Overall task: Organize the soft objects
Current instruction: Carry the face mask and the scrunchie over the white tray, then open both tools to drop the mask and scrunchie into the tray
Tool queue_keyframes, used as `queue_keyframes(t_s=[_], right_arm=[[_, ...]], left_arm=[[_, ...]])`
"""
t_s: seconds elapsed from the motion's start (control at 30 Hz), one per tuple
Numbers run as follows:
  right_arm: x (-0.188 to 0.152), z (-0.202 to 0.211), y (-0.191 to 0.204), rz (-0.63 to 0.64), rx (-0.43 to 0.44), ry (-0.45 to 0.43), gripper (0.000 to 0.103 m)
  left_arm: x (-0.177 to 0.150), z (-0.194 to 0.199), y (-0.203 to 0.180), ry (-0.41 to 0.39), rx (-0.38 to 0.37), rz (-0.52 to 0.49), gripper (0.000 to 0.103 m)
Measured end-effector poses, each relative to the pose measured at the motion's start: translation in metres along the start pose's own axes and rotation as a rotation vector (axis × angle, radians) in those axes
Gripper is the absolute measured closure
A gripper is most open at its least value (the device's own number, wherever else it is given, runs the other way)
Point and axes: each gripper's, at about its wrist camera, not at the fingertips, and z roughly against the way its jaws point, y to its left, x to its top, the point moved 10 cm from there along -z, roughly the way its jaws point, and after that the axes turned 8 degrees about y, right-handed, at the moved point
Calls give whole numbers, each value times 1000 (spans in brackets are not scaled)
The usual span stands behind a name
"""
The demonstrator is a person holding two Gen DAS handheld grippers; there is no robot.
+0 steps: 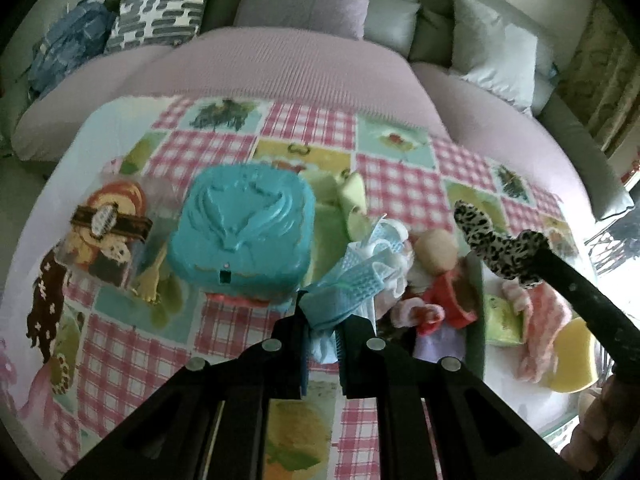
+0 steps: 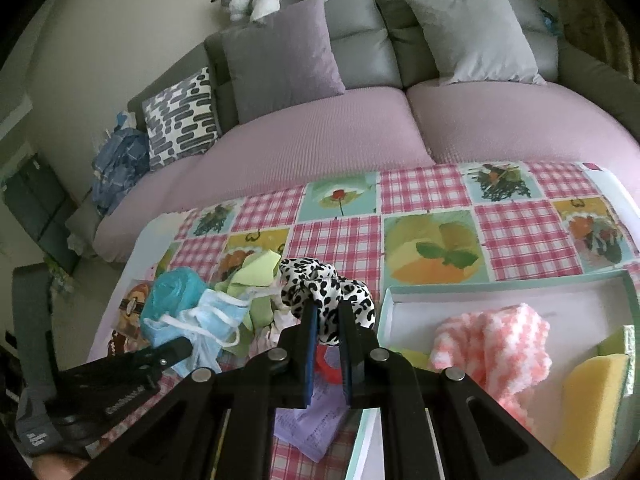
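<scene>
Now, going from left to right across the right wrist view, the left gripper (image 2: 180,350) comes in from the lower left with its jaws pinched on a crumpled pale-blue disposable face mask with white ear loops (image 2: 212,316). That mask hangs over a heap of light-green cloth scraps (image 2: 256,276) on the pink-checked patchwork tablecloth (image 2: 336,236). At centre, the right gripper (image 2: 326,314) is clamped on a black-and-white leopard-print fabric scrunchie (image 2: 320,284), which is raised above the cloth. To the right lies a shallow white cardboard box with a mint-green rim (image 2: 500,282), holding a pink-and-white fluffy knitted cloth (image 2: 496,340) and a yellow sponge (image 2: 592,400).

From the left wrist view, the mask (image 1: 360,268) sits between that gripper's (image 1: 322,334) jaws at lower centre, just right of a turquoise moulded plastic case (image 1: 240,236). The scrunchie (image 1: 500,240) shows at right on the other tool.

Judging by the layout, the box is the likely home for the soft pieces. Doing this well means lifting both clear of the heap so the ear loops do not drag scraps along, carrying each over the rim, and letting go only above bare box floor.
</scene>
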Motion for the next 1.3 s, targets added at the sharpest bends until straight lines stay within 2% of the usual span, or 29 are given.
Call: queue_keyframes(t_s=[0.33,0.7,0.97,1.1,1.3], right_arm=[[6,37,-18,-32,-18,-74,92],[-1,70,-91,-173,-122,-109,92],[-12,72,-136,-245,-221,-84,92],[-20,68,-152,-271,-270,-50,92],[-28,60,-159,-278,-291,-4,92]], left_arm=[[12,51,-25,-132,-63,-46,92],[7,57,-86,-149,-117,-144,92],[-11,37,-144,-97,-147,-254,92],[-25,19,-169,-42,-156,-314,92],[-47,-10,-187,60,-154,-362,92]])
